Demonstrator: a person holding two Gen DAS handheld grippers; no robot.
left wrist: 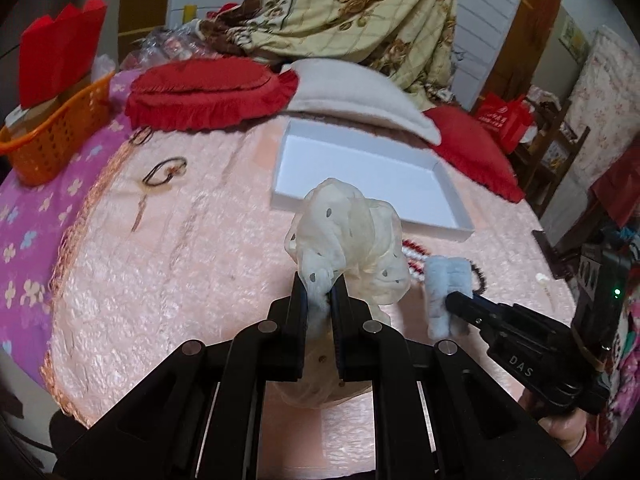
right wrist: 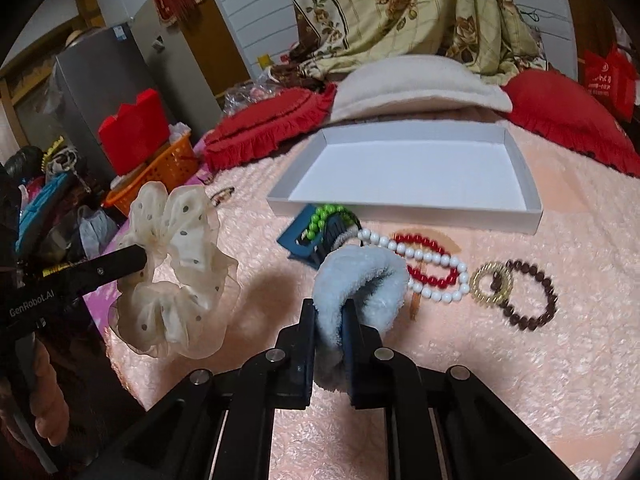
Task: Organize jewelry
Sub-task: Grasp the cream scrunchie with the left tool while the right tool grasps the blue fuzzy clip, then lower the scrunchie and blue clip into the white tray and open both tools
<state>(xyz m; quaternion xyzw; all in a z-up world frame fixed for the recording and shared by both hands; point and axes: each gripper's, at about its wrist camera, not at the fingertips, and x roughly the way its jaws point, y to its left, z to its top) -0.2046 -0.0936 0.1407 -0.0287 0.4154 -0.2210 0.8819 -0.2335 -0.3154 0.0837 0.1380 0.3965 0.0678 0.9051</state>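
I have the sheer cream organza scrunchie with dark polka dots (left wrist: 348,240) pinched in my left gripper (left wrist: 320,288), the two black fingers closed tight on a fold of its fabric so that the rest billows up and forward, lifted clear of the bed. My right gripper (right wrist: 329,312) is likewise clamped, on the fluffy pale blue terry scrunchie (right wrist: 360,276), whose loop arches up over the fingertips; in the left wrist view that blue scrunchie hangs just to the right of the cream one, close but apart. Ahead of both lies the shallow white cardboard box lid (right wrist: 532,208), open side up on the pink textured bedspread (right wrist: 520,380), with nothing showing inside it. Between me and the box the remaining pieces lie in a loose row: a green bead bracelet (right wrist: 322,216) resting on a blue plastic hair claw (right wrist: 296,240), a white pearl bead bracelet (right wrist: 440,264) overlapping a red bead bracelet (right wrist: 424,244), then a gold coil hair tie (right wrist: 491,282) touching a dark brown bead bracelet (right wrist: 536,296). Further left on the bedspread I see a thin dark hair tie (left wrist: 166,172). Beyond that stand an orange plastic basket (left wrist: 56,136), a red fringed cushion (left wrist: 212,96) and a cream pillow (left wrist: 360,96).
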